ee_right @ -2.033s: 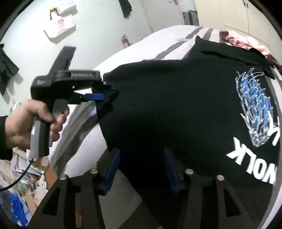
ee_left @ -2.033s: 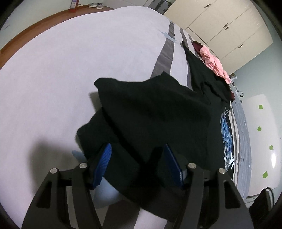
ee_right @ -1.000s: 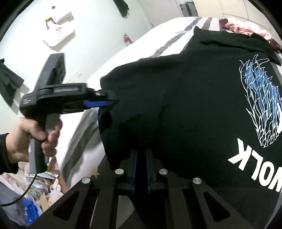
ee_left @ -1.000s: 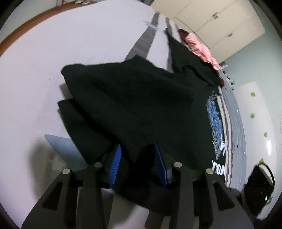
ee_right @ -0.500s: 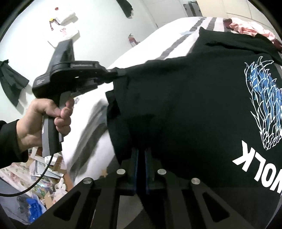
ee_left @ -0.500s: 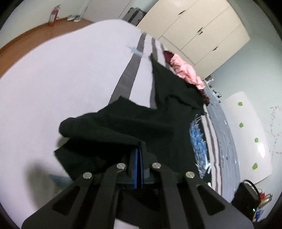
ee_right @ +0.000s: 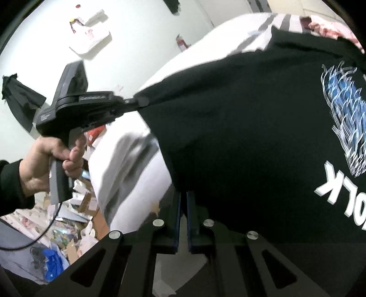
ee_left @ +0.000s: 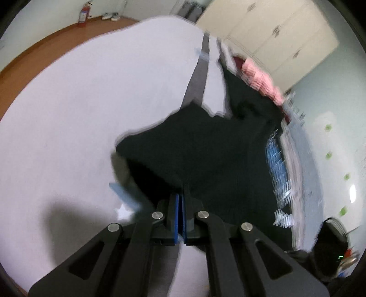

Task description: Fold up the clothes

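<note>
A black T-shirt (ee_right: 251,118) with a blue-and-white print and white letters lies over the white bed (ee_left: 91,102). My left gripper (ee_left: 181,196) is shut on the shirt's edge, its blue pads pressed together on the cloth; the black T-shirt (ee_left: 205,155) stretches away from it, blurred. In the right wrist view the same left gripper (ee_right: 141,100), held by a hand (ee_right: 45,160), pulls a corner taut above the bed. My right gripper (ee_right: 183,196) is shut on the shirt's lower hem close to the camera.
Pink clothing (ee_left: 260,80) lies at the far end of the bed by cream wardrobe doors (ee_left: 274,38). A red fire extinguisher (ee_left: 83,13) stands on the wooden floor. Boxes and clutter (ee_right: 68,228) sit on the floor beside the bed.
The left gripper closed on the shirt's edge and lifted it, drawing the cloth taut. The right gripper stayed shut on the hem with little movement.
</note>
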Demonstrator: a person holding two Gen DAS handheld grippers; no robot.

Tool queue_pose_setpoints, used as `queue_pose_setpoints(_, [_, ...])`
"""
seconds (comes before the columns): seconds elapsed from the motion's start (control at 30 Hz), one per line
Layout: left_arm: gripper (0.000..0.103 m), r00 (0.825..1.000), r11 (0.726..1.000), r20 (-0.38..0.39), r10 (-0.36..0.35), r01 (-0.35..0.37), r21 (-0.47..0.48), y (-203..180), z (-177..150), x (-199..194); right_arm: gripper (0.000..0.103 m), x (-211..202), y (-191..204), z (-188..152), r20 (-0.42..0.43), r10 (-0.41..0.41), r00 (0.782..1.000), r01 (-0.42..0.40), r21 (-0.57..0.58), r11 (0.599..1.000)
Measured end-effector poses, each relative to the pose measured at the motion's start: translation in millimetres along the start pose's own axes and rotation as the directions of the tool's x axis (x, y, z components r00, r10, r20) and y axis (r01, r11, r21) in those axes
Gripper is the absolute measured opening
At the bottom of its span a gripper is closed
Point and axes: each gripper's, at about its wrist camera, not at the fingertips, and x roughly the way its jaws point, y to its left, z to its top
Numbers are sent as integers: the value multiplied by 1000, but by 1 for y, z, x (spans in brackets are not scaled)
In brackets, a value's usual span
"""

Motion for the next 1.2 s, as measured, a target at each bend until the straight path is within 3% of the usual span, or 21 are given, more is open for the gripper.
queue_pose_setpoints(0.33, [3, 988, 982, -29, 150, -153, -111, 43, -22, -11, 8, -32, -14, -4, 14, 5, 1000, -5, 46, 999])
queue_pose_setpoints(0.47, [26, 991, 979, -17, 134, -135, -154, 49, -16, -5, 17, -46, -27, 11, 83, -47, 995, 40, 89, 995])
queue_pose_setpoints(0.53, [46, 993, 981, 2, 122, -120, -155, 45, -10, 2, 19, -41, -34, 16, 93, -80, 993, 71, 93, 993])
queue_pose_setpoints(0.6, [53, 989, 984, 21, 145, -142, -106, 35, -3, 8, 19, -33, -39, 20, 91, -110, 990, 102, 89, 991])
queue_pose_setpoints(0.7, [54, 987, 986, 37, 158, -156, -58, 26, 4, 18, 19, -17, -45, 19, 61, -130, 990, 124, 82, 989])
queue_pose_setpoints(0.77, [54, 986, 987, 47, 158, -155, -50, 26, 11, 21, 19, -13, -52, 13, 38, -127, 991, 123, 86, 989])
queue_pose_setpoints(0.87, [54, 993, 994, 77, 88, -83, -68, 27, 19, 18, 19, -11, -58, 6, 26, -118, 993, 115, 102, 988])
queue_pose_setpoints(0.97, [52, 996, 998, 72, 60, -58, -20, 13, 27, 25, 19, -12, -62, 3, 30, -108, 994, 104, 119, 987])
queue_pose_setpoints(1.07, [21, 996, 997, 50, 69, -70, 24, 5, 31, 33, 19, -13, -63, 3, 27, -107, 994, 103, 117, 988])
queue_pose_setpoints(1.1, [2, 996, 997, 50, 70, -71, 19, 5, 32, 34, 19, -13, -62, 3, 26, -106, 994, 102, 116, 988])
queue_pose_setpoints(1.2, [2, 995, 997, 74, 74, -72, -30, 18, 29, 20, 19, -14, -63, 3, 22, -99, 995, 96, 113, 989])
